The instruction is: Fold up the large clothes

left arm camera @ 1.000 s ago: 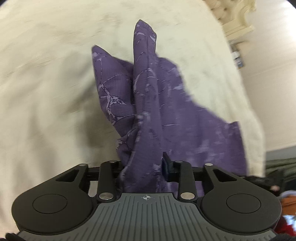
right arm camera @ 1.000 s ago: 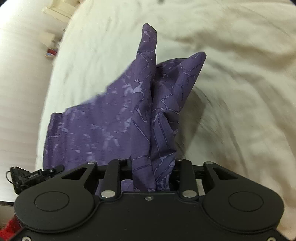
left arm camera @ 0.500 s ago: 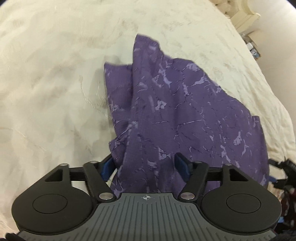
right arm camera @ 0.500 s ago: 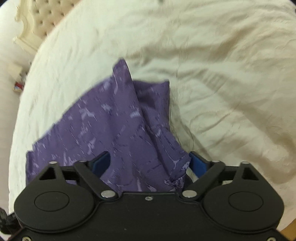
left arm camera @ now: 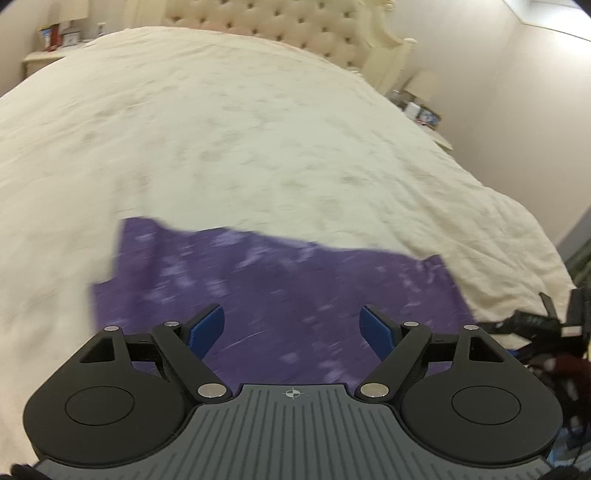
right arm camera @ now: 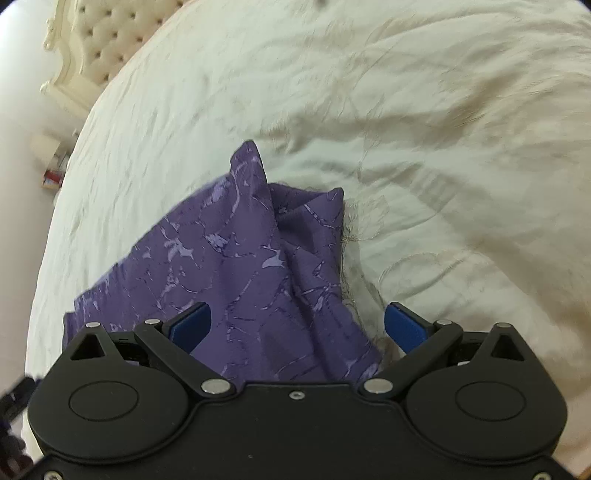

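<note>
A purple patterned garment (left arm camera: 280,280) lies spread on the cream bedspread (left arm camera: 240,140), near the bed's front edge. My left gripper (left arm camera: 293,325) is open and empty just above it, blue pads apart. In the right wrist view the same garment (right arm camera: 243,266) shows a raised fold at its right side. My right gripper (right arm camera: 297,321) is open over that side, holding nothing. The near part of the cloth is hidden under both gripper bodies.
A tufted cream headboard (left arm camera: 280,26) stands at the far end of the bed. Nightstands with small items sit at the left (left arm camera: 55,37) and right (left arm camera: 421,110). The other gripper's black frame (left arm camera: 546,321) shows at the right edge.
Both grippers held the garment up a second ago, then opened and let it drop onto the bed. Both have since opened wider; the left view has tilted up toward the headboard.
</note>
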### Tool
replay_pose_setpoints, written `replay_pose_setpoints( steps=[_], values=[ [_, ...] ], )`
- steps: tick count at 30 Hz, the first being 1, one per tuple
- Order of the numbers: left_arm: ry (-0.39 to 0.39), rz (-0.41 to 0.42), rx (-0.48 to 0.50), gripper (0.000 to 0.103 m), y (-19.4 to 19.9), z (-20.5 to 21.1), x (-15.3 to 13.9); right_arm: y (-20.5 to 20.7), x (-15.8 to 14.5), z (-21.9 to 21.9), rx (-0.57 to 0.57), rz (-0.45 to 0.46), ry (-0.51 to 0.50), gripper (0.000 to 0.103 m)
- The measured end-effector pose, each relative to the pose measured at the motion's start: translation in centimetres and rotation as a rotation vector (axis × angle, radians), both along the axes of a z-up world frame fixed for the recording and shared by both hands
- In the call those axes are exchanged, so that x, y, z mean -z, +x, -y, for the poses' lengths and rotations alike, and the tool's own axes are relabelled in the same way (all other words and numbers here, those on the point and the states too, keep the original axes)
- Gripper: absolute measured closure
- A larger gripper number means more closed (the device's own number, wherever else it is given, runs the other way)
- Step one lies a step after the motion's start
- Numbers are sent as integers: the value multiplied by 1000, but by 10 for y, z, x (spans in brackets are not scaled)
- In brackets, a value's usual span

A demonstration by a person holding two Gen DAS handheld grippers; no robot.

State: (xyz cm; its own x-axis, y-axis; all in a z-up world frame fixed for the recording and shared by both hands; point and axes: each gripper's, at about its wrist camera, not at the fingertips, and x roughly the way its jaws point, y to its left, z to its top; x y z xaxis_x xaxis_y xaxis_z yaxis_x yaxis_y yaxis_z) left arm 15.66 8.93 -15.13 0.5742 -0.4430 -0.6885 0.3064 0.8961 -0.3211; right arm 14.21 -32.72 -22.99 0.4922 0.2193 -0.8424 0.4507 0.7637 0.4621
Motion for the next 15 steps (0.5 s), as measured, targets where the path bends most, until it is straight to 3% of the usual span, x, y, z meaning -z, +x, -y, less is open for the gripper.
replay_pose_setpoints(
  steps=[8,15],
  values=[
    [-27,-66,-65,23,15,81,29,16,31,18,-145,-52,101,1],
    [-23,-118,-132,23,18,109,60,26,50,21,-249,-24,242,0]
  ],
)
